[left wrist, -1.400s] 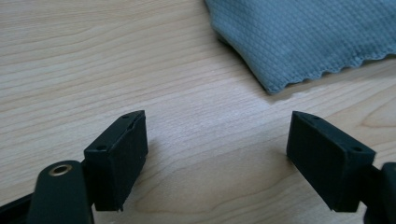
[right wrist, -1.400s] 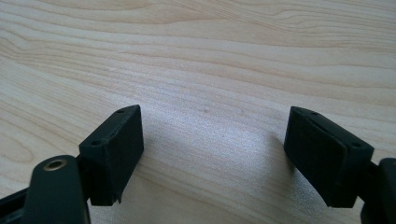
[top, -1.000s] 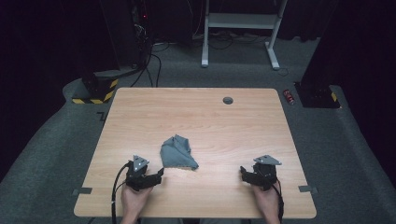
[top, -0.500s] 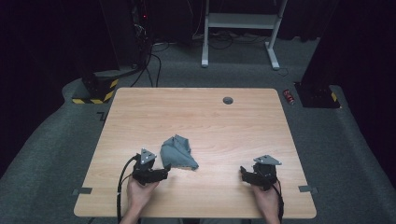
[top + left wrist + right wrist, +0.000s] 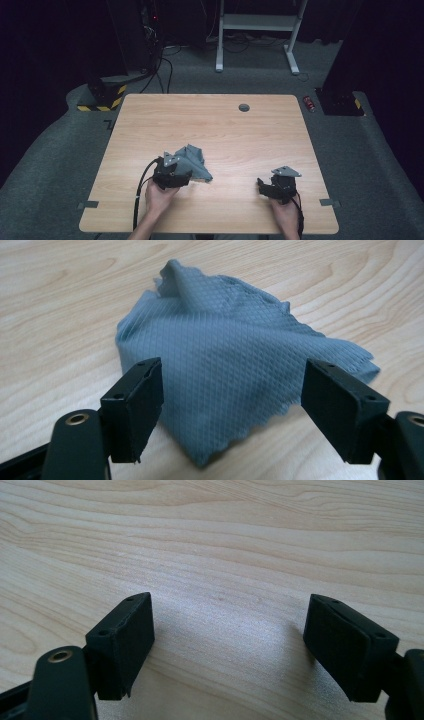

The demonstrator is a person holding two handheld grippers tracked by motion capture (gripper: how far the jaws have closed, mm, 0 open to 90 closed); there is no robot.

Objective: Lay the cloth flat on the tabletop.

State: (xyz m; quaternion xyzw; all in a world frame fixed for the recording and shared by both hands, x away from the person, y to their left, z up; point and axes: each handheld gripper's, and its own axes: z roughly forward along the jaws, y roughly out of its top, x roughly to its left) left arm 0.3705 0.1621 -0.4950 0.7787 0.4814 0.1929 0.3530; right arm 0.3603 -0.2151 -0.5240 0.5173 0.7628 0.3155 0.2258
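Left tongs [image 5: 232, 405] spread wide, nothing gripped; jaws straddle near corner of grey cloth [image 5: 235, 365], so we read this as approach to pinch. Cloth lies crumpled, partly folded on counter [image 5: 225, 125], near-left of centre, w/ left tongs [image 5: 189, 172] right at its near edge. Low, level jaw angle suits sliding one jaw under corner. Right tongs [image 5: 225, 645] also wide open, empty, over bare wood; in high view right tongs [image 5: 265, 186] sit well apart from cloth, probably on standby. We judge grasp not yet made.
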